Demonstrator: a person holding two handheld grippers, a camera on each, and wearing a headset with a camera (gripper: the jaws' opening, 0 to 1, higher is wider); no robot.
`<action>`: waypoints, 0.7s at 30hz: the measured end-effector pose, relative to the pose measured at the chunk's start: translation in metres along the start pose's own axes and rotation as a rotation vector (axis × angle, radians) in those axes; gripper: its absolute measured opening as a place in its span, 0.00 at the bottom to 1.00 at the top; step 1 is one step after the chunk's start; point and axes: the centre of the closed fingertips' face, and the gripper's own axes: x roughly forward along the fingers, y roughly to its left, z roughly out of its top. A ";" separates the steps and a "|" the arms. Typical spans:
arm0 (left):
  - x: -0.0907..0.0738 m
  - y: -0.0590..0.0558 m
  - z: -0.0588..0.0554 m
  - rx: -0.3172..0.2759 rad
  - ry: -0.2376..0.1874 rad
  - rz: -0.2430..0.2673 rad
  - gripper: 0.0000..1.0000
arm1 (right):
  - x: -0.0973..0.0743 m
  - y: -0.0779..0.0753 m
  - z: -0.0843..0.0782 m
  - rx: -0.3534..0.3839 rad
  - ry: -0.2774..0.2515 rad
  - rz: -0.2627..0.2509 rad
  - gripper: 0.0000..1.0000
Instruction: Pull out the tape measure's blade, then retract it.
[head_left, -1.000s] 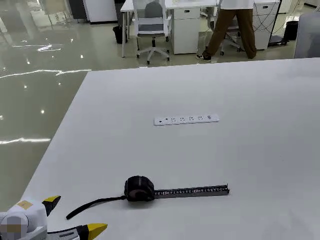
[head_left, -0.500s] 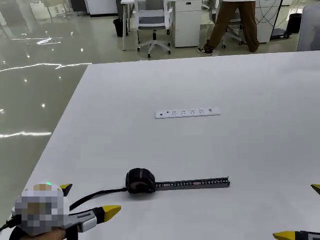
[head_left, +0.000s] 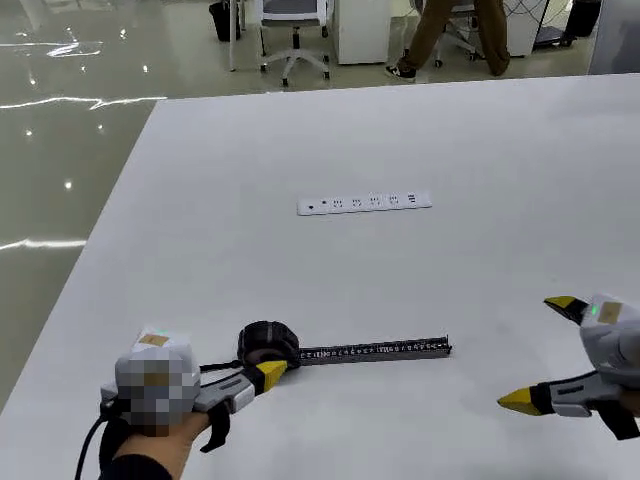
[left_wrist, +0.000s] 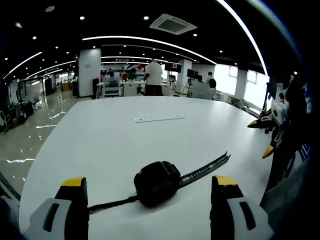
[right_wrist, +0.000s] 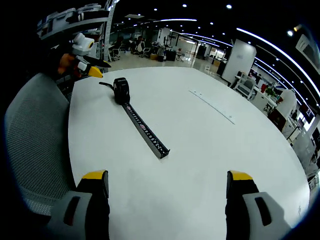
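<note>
One tape measure (left_wrist: 157, 183) between spread jaws, left gripper (left_wrist: 149, 182).

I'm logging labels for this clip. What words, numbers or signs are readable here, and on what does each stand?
Nothing here reads clearly enough to quote.
On the blade: printed scale marks and numbers, too small to read.
On the power strip: small dark marks by the sockets, too small to read.
On the tape measure case: no legible brand or label.
</note>
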 end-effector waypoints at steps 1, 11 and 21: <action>0.006 -0.002 -0.009 -0.009 -0.008 0.018 0.98 | 0.011 -0.002 0.000 -0.014 0.016 0.012 0.89; 0.030 -0.031 -0.043 -0.037 0.034 -0.074 0.99 | 0.073 0.010 -0.004 -0.217 0.178 0.274 0.71; 0.030 -0.020 -0.041 -0.055 0.017 -0.059 0.99 | 0.104 0.007 -0.010 -0.252 0.265 0.379 0.42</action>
